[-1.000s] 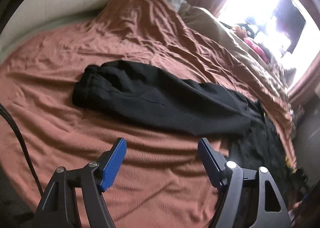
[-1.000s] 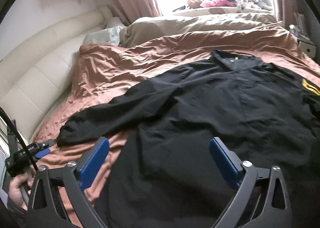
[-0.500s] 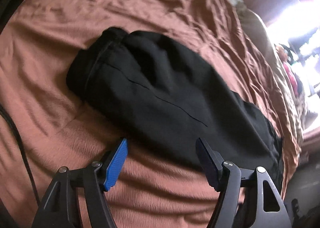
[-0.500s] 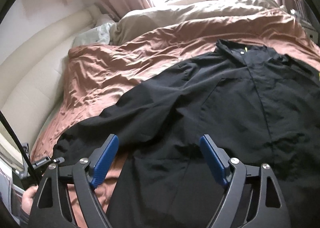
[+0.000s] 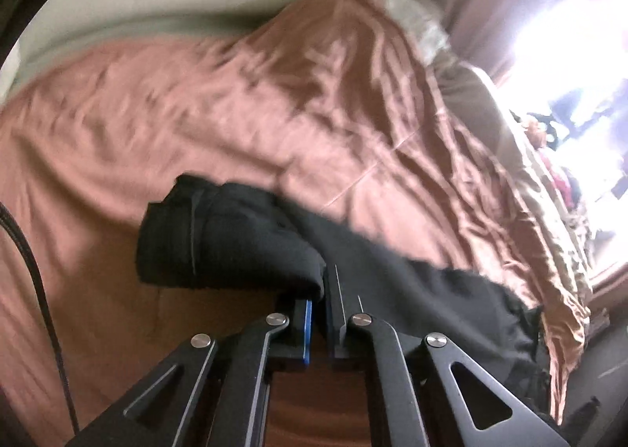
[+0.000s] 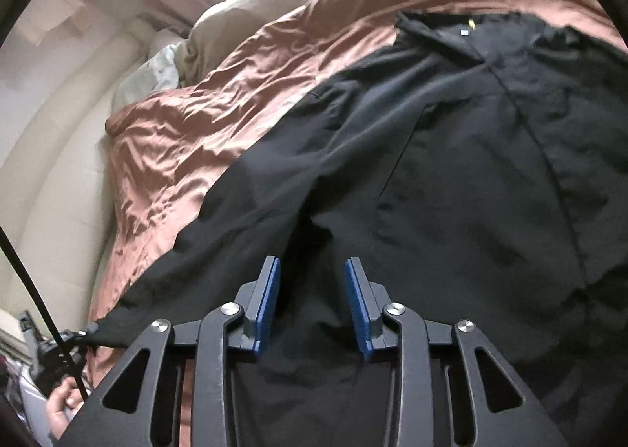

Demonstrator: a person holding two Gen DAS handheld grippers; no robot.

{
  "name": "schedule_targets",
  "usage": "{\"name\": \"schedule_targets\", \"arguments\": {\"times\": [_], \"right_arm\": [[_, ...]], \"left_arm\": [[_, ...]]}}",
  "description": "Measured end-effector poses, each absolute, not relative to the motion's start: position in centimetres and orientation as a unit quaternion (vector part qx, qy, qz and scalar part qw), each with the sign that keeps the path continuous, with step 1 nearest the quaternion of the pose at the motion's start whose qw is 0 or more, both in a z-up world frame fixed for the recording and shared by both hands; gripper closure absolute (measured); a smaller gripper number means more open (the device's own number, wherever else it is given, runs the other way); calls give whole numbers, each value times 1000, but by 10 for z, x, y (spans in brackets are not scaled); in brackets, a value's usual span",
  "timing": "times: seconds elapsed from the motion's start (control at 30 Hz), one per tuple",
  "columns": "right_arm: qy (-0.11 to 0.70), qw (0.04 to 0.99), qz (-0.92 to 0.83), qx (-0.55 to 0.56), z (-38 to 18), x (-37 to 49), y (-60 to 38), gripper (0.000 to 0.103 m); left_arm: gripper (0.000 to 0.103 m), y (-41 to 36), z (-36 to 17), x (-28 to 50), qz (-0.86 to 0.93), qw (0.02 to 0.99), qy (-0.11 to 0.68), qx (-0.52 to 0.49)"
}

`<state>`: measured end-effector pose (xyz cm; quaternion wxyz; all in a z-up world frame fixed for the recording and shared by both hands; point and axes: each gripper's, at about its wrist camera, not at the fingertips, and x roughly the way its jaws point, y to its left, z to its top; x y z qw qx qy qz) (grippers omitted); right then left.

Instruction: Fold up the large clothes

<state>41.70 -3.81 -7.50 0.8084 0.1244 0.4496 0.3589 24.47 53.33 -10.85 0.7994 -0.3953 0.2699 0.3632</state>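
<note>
The left tongs [image 5: 322, 309] are clamped on the black sleeve [image 5: 235, 239] near its cuff, fabric bunched over the blue pads [image 5: 307, 329]; the sleeve trails right across the rumpled rust-pink bedspread [image 5: 196, 113]; a bright window [image 5: 569, 54] glares beyond.

Black shirt [image 6: 451, 172] runs off the right wrist view's edge; motion blurs the bedspread [image 5: 176, 113]
</note>
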Motion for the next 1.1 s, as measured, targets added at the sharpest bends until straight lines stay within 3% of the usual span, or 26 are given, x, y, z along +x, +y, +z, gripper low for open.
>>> {"name": "schedule_targets", "arguments": {"times": [0.43,0.53,0.63,1.1], "right_arm": [[454,802,341,183,-120,493,-4,71],[478,780,358,188,-134,503,16,92],[501,757,370,195,-149,503,24,95],[476,774,373,187,-102,458,-53,94]], "left_arm": [[100,503,8,301,297,882,228,-285],[100,499,18,310,288,886,225,-285],[100,492,29,322,281,891,217,-282],[100,390,113,388,141,941,177,-252]]}}
